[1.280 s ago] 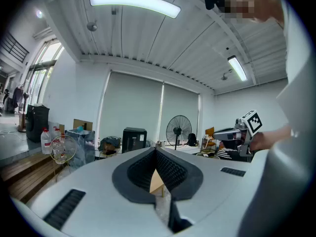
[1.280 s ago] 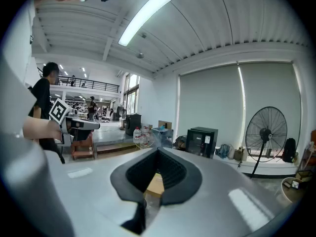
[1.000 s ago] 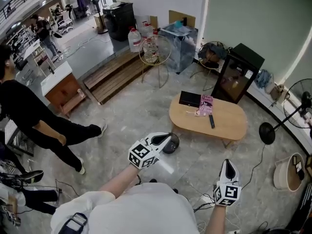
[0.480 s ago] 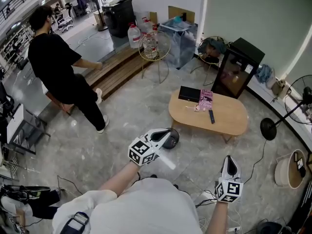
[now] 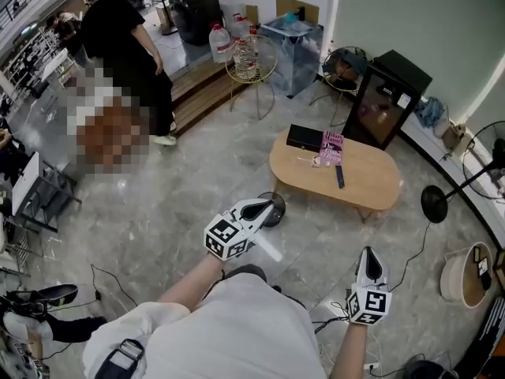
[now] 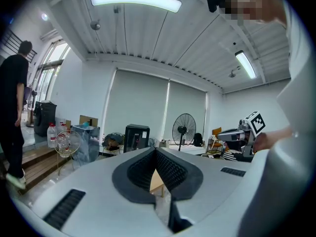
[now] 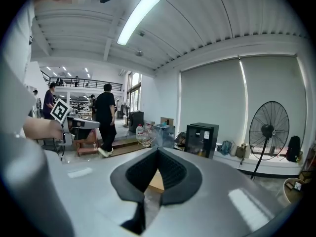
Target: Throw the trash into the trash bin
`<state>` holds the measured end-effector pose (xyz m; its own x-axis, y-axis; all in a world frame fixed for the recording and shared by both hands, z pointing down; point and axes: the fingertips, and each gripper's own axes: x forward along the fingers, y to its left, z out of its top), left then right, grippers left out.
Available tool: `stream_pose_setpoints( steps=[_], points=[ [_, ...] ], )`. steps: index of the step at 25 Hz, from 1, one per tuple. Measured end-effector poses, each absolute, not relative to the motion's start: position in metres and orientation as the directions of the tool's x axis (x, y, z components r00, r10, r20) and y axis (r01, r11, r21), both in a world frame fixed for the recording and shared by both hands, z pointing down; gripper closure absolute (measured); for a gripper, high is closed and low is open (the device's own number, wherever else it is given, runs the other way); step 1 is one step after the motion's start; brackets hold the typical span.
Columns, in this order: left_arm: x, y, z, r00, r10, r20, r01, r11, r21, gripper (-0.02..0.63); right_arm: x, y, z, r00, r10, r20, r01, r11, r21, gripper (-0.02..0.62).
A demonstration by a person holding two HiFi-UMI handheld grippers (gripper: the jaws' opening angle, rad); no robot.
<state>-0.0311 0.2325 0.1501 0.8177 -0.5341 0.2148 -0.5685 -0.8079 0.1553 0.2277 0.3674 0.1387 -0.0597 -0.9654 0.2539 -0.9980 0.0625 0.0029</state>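
Note:
My left gripper [image 5: 271, 204] [image 6: 155, 150] is shut and holds nothing; it hangs over the floor, above a round black object [image 5: 275, 214]. My right gripper [image 5: 369, 252] [image 7: 158, 149] is also shut and bare, lower right, pointing toward the oval wooden table [image 5: 371, 192]. On the table lie a small crumpled scrap [image 5: 315, 162], a pink book [image 5: 332, 147], a black box [image 5: 304, 138] and a remote [image 5: 339, 176]. A beige round bin [image 5: 460, 275] stands on the floor at the far right, well away from both grippers.
A black cabinet [image 5: 387, 105] and a standing fan [image 5: 435, 204] flank the table's far side. Cables [image 5: 410, 260] trail on the floor by my right gripper. A person in black [image 5: 126, 30] stands at the wooden steps, back left. A wire side table [image 5: 251, 65] holds bottles.
Both grippers drifted a little toward the table and stayed shut. The person in black walked from the left floor up to the steps at the back.

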Motion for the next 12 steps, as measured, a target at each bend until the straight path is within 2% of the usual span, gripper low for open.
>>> stream_pose_setpoints(
  steps=[12],
  points=[
    [-0.014, 0.218, 0.165, 0.799, -0.557, 0.226, -0.596, -0.783, 0.18, 0.6, 0.244, 0.341, 0.151, -0.097, -0.957, 0.272, -0.995, 0.098, -0.01, 0.584]
  ],
)
